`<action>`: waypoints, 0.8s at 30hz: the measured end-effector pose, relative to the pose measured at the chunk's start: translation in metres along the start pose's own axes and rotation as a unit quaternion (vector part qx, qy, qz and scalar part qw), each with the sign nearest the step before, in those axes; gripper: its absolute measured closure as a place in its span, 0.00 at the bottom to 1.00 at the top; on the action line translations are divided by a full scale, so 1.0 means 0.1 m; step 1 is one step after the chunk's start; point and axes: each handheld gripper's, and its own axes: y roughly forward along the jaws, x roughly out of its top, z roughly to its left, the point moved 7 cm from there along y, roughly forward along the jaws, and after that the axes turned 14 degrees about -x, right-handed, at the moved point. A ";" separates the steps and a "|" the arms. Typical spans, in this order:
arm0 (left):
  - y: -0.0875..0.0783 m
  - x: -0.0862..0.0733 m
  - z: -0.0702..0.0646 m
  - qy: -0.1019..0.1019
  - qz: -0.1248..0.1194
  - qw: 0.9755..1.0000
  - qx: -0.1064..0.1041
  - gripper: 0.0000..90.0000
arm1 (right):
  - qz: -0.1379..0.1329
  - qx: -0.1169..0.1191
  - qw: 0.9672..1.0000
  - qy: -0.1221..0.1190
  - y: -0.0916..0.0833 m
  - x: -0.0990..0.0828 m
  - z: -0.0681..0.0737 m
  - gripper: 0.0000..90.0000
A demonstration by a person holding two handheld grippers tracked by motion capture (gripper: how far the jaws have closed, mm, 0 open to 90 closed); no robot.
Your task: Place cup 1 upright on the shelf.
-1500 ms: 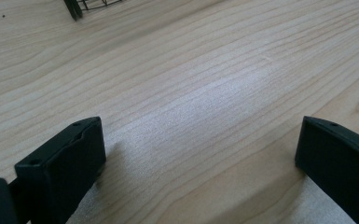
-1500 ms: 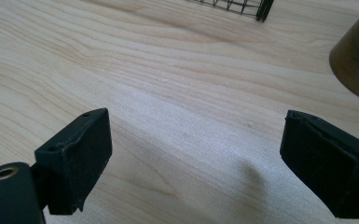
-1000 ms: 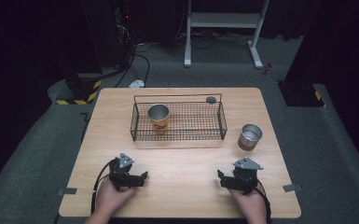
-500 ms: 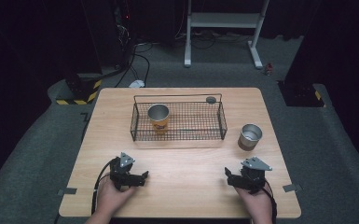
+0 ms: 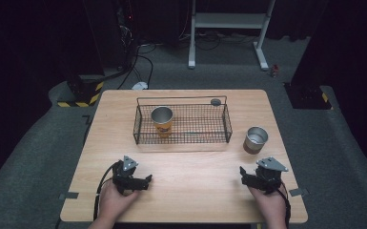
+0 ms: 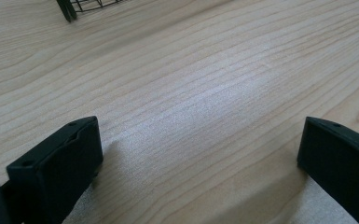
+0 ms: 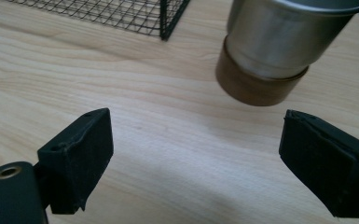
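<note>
My left gripper [image 5: 144, 181] rests low over the near left of the wooden table [image 5: 195, 191]. In the left gripper view its jaws [image 6: 198, 126] stand wide, have just been opening, and have bare wood between them. My right gripper [image 5: 256, 176] is at the near right, open and holding nothing. In the right gripper view [image 7: 195, 116] it faces a steel cup with a brown base [image 7: 272, 51], which stands just beyond the jaws and apart from them. That cup [image 5: 256, 139] sits to the right of a black wire basket [image 5: 181, 138]. A steel cup with an orange band [image 5: 162, 120] stands upright in the basket's left part.
A small dark round piece [image 5: 215, 101] sits at the basket's far rim. The basket's near corner [image 7: 168, 18] lies left of the brown-based cup. Grey floor, cables and a white stand's legs [image 5: 229, 52] lie beyond the table.
My right gripper has slid to the right along the near edge, closer under the brown-based cup. The left hand stays where it was.
</note>
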 end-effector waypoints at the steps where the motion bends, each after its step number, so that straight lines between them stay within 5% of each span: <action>1: 0.00 0.00 0.00 0.000 -0.001 1.000 0.001 0.00 | -0.001 0.000 1.000 0.001 0.01 0.01 -0.03 0.11; 13: 0.00 0.00 0.00 0.000 -0.001 1.000 0.002 0.00 | -0.005 -0.019 1.000 -0.004 0.11 0.13 -0.17 0.11; 24: 0.00 0.00 0.00 -0.001 -0.001 1.000 0.001 0.01 | -0.019 -0.024 0.999 0.016 0.28 0.30 -0.32 0.10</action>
